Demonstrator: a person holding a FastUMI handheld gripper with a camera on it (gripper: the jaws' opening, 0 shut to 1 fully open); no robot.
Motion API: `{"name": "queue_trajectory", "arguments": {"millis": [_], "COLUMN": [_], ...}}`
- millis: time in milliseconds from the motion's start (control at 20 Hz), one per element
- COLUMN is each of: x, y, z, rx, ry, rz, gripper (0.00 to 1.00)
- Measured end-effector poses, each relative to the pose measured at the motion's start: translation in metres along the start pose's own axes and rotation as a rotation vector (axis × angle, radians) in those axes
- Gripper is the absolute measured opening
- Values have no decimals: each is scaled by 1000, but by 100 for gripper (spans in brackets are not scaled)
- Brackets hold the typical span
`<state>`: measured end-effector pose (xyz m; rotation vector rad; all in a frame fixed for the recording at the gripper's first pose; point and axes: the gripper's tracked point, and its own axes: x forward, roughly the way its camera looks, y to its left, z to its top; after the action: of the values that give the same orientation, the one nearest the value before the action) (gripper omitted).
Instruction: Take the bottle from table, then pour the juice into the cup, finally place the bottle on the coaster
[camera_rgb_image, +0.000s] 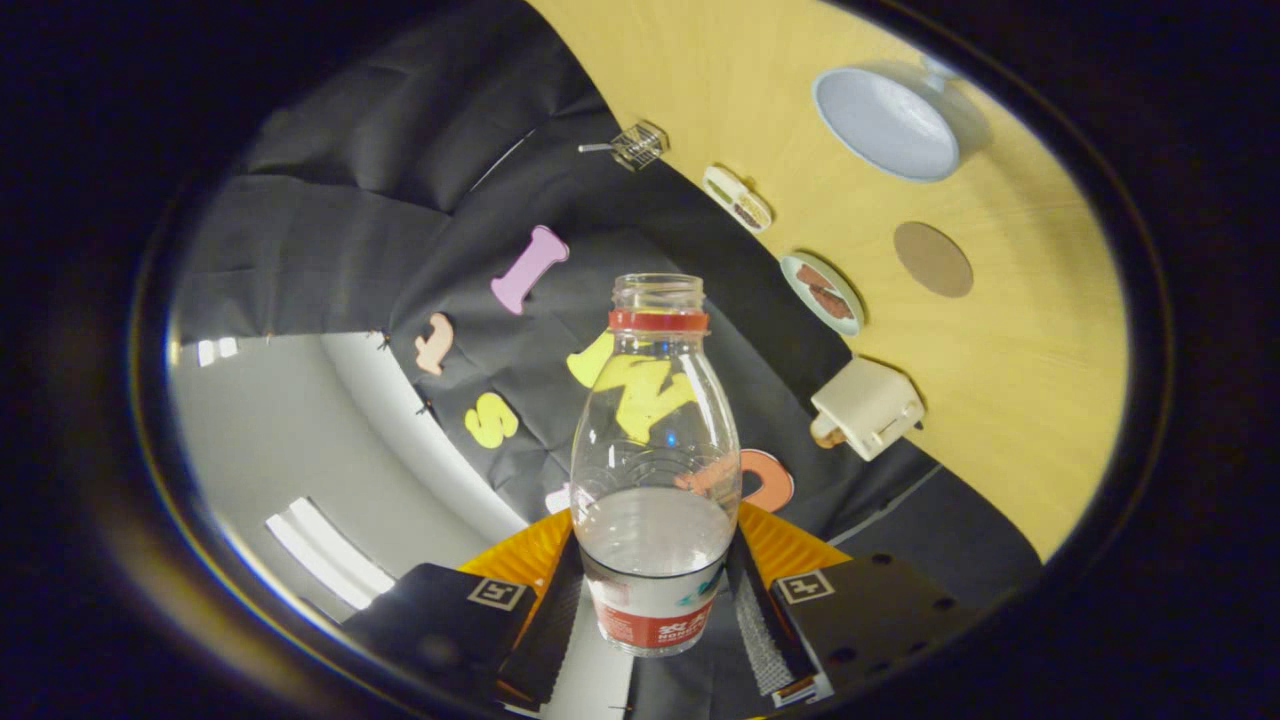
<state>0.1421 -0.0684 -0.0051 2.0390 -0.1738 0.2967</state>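
Between the fingers of the gripper (655, 610), squeezed low on both sides, sits the clear, open plastic bottle (655, 450), looking light, smooth, slippery and part-full of sloshy juice.

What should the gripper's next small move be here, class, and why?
Probably carry the bottle toward the cup and line its open mouth over it. The gripper already clamps the uncapped bottle low down, liquid remains inside, and the cup sits off to the side, beyond the coaster.
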Motion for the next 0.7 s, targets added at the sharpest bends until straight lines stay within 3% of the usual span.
{"name": "queue_trajectory", "arguments": {"millis": [400,700], "x": [-2,-3], "y": [6,14], "z": [-22,-21], "rx": [-535,-864], "ry": [67,111], "rz": [-43,-78], "gripper": [76,76]}}
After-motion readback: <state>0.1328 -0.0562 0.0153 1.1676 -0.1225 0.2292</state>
